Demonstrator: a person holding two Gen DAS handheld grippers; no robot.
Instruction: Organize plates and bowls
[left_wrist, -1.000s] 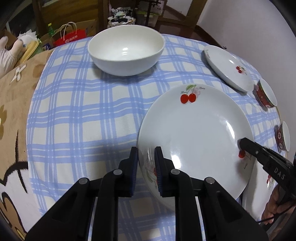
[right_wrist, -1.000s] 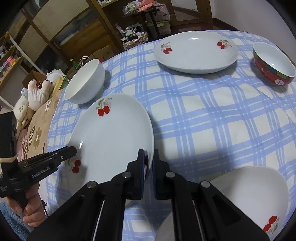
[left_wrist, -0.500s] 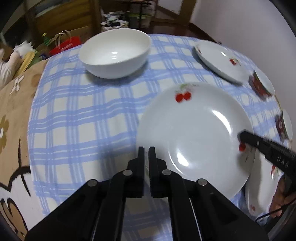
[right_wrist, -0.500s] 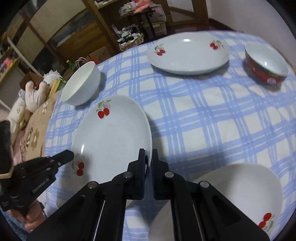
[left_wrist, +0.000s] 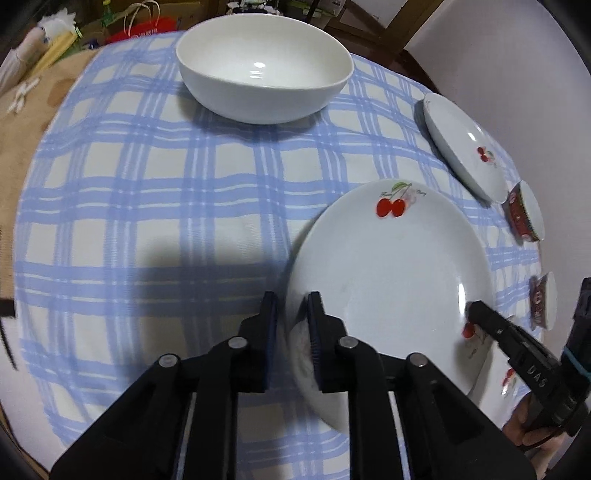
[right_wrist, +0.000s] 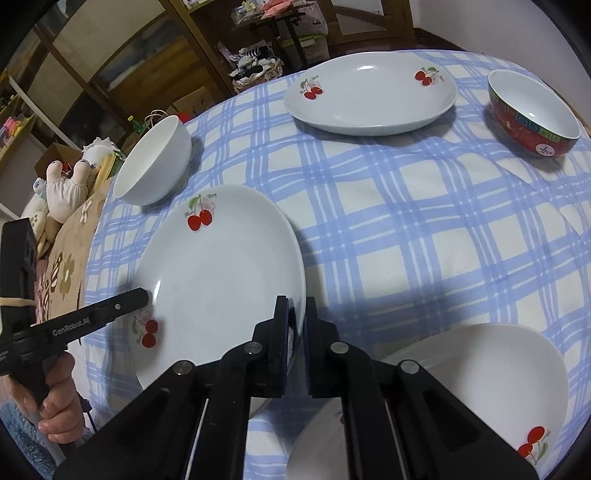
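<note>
A white cherry-print plate (left_wrist: 391, 273) is held by its rim between both grippers over the blue checked tablecloth; it also shows in the right wrist view (right_wrist: 218, 280). My left gripper (left_wrist: 291, 314) straddles its near rim with the jaws spread a little apart. My right gripper (right_wrist: 297, 314) is shut on the opposite rim and shows in the left wrist view (left_wrist: 476, 310). A white bowl (left_wrist: 264, 79) stands beyond. A second cherry plate (right_wrist: 369, 94) lies at the back.
A red patterned bowl (right_wrist: 532, 118) stands at the back right, and another one (left_wrist: 541, 306) at the table's right edge. A stack of white cherry plates (right_wrist: 491, 380) lies under my right gripper. Off the table's far edge are a plush toy (right_wrist: 66, 188) and shelves.
The left gripper's jaws were pinched tight on the rim half a second ago and now stand wider apart. The plate sits slightly nearer the white bowl.
</note>
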